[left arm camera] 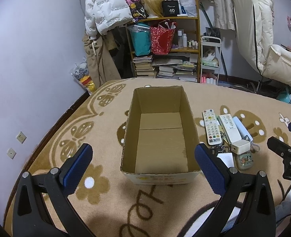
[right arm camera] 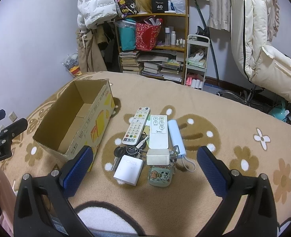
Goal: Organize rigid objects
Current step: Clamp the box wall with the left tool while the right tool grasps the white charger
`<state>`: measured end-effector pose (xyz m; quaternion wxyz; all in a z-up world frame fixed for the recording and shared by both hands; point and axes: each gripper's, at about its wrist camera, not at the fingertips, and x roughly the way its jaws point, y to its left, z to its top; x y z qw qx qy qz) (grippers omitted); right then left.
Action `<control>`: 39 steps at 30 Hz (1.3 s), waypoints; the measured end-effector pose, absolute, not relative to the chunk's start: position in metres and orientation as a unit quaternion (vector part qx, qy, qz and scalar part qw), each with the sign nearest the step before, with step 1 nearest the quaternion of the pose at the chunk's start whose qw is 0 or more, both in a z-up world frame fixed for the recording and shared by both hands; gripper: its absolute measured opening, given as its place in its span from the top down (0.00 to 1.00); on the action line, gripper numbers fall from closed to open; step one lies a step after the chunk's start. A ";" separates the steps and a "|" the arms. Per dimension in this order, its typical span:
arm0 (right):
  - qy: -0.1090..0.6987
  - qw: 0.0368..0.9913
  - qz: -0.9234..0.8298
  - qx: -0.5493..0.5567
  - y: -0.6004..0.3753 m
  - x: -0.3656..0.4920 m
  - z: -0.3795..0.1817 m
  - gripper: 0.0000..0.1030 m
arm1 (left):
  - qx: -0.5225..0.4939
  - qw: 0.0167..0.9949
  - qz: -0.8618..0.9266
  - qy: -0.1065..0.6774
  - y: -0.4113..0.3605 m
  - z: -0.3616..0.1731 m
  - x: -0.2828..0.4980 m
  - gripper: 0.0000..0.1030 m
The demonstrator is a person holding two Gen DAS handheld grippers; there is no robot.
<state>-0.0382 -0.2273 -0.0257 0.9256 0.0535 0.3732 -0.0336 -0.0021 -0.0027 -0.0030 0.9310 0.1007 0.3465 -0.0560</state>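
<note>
An open, empty cardboard box (left arm camera: 133,122) (right arm camera: 82,116) stands on the beige patterned blanket. My left gripper (left arm camera: 143,154) hangs open over the box's near end, holding nothing. Right of the box lies a cluster: a white TV remote (right arm camera: 136,127) (left arm camera: 210,126), a white Midea remote (right arm camera: 158,131) (left arm camera: 229,125), a pale blue power bank (right arm camera: 177,138), a white charger block (right arm camera: 128,169), a small white box (right arm camera: 158,156), keys (right arm camera: 129,150) and a cartoon earbud case (right arm camera: 159,175) (left arm camera: 244,159). My right gripper (right arm camera: 144,156) is open just above the cluster's near side.
The blanket (right arm camera: 234,122) covers a bed that ends at a lilac wall on the left. Beyond its far edge stand a wooden shelf (right arm camera: 153,45) with books and bags, a white trolley (right arm camera: 196,63) and hanging coats. A hand shows at the lower left of the right wrist view.
</note>
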 end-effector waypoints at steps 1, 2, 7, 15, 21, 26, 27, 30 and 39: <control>0.373 0.926 -0.034 0.053 -0.227 -0.038 -0.026 0.00 | 0.099 0.931 -0.057 0.348 -0.003 -0.003 -0.001 0.01; 0.373 0.926 -0.035 0.053 -0.227 -0.038 -0.026 0.00 | 0.096 0.930 -0.058 0.351 -0.002 -0.003 0.000 0.01; 0.378 0.923 -0.037 0.061 -0.231 -0.037 -0.037 0.00 | 0.086 0.921 -0.060 0.375 0.002 -0.005 0.015 0.01; 0.392 0.915 -0.045 0.083 -0.242 -0.019 -0.044 0.00 | 0.087 0.914 -0.071 0.390 0.004 -0.008 0.043 0.01; 0.399 0.911 -0.057 0.092 -0.248 -0.005 -0.047 0.00 | 0.084 0.908 -0.072 0.403 0.007 -0.013 0.069 0.01; 0.411 0.904 -0.059 0.097 -0.253 0.011 -0.056 0.00 | 0.077 0.900 -0.070 0.423 0.011 -0.026 0.088 0.01; 0.415 0.903 -0.059 0.099 -0.254 0.014 -0.058 0.00 | 0.075 0.897 -0.070 0.429 0.012 -0.030 0.091 0.01; 0.430 0.895 -0.060 0.104 -0.257 0.023 -0.068 0.00 | 0.073 0.890 -0.068 0.446 0.013 -0.042 0.100 0.01; 0.469 0.875 -0.061 0.105 -0.260 0.042 -0.094 0.00 | 0.081 0.866 -0.064 0.489 0.011 -0.070 0.115 0.01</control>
